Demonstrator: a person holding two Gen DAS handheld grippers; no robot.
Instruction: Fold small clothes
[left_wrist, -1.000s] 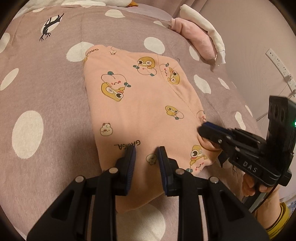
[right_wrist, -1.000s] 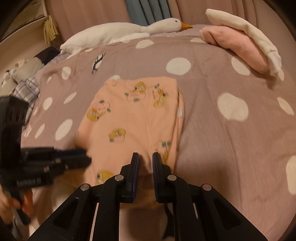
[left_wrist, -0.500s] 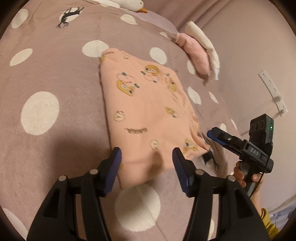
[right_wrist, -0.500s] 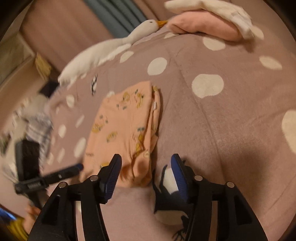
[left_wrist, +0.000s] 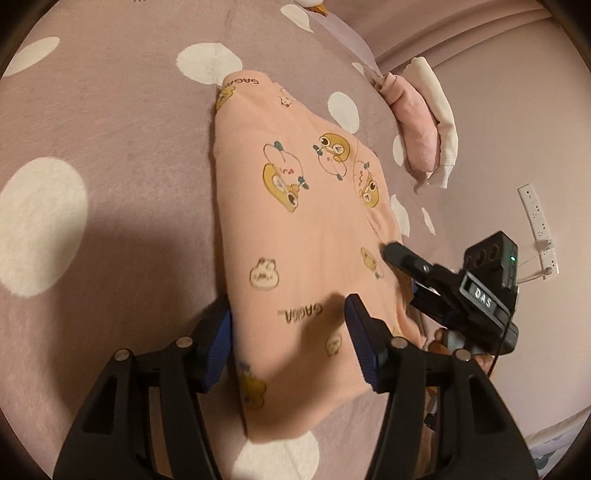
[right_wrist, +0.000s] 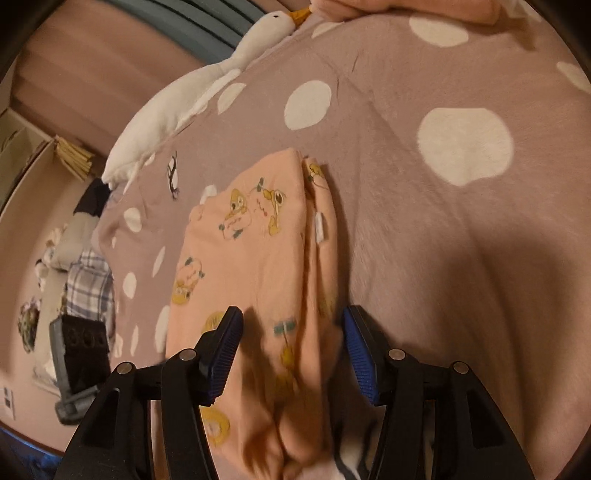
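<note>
Your folded peach-pink cotton garment (left_wrist: 295, 229), printed with yellow cartoon ducks and the word GAGA, lies flat on the mauve bedspread with large white dots (left_wrist: 110, 129), and everything else is placed around it. Your left gripper (left_wrist: 291, 338) hangs over the garment's near end with its blue-padded jaws set wide; the near left corner of the cloth sits between the pads, but neither pad presses on it. Your right gripper (right_wrist: 293, 350) is over the garment's near right edge, where the layered fold shows, and its jaws are also spread wide, with cloth lying loose between them and not pinched. From the left camera, the right gripper reaches in from the garment's right side, its upper finger (left_wrist: 400, 254) just over the cloth. Beyond the garment's far right corner rests a rolled pink and cream bundle of cloth (left_wrist: 424, 122). Beyond its far left corner lies a long white plush goose with an orange beak (right_wrist: 192, 107).
</note>
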